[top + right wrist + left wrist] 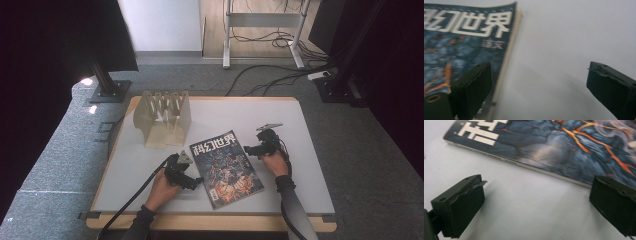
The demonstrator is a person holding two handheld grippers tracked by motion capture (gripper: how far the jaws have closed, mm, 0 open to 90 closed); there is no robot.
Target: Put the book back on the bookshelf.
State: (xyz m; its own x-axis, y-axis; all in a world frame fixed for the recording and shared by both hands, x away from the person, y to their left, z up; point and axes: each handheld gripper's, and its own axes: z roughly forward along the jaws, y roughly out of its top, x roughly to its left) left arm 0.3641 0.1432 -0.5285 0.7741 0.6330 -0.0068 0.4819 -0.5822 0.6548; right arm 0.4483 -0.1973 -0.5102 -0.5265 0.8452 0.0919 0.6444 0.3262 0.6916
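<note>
Forearms in dark sleeves come in from the near edge of the table (300,165), each hand holding a claw. Nearest on the person's left, the left claw (192,183) sits low over the white tabletop, its jaws spread wide with nothing between them. In the left gripper view the left claw (536,205) shows only bare white surface in the gap, and the magazine (554,147) lies just beyond the jaw tips, its pale edge running slantwise across, close to the right-hand jaw but apart from it.

That magazine (226,167) lies flat between the two claws, its dark cover with orange streaks and large white characters facing up, turned at an angle to the table's edges.

On its far side the right claw (251,149) hovers beside the magazine's upper right edge, a grey three-cornered plate on top of it. In the right gripper view the right claw (539,85) is also wide open and empty; its left-hand jaw stands over the magazine (466,40) near the cover's edge, while the other jaw is over bare table. Whether that jaw touches the cover cannot be told.

Farther off, beyond the left claw and toward the table's far left corner, stands a beige slotted rack (162,117), upright and empty.
</note>
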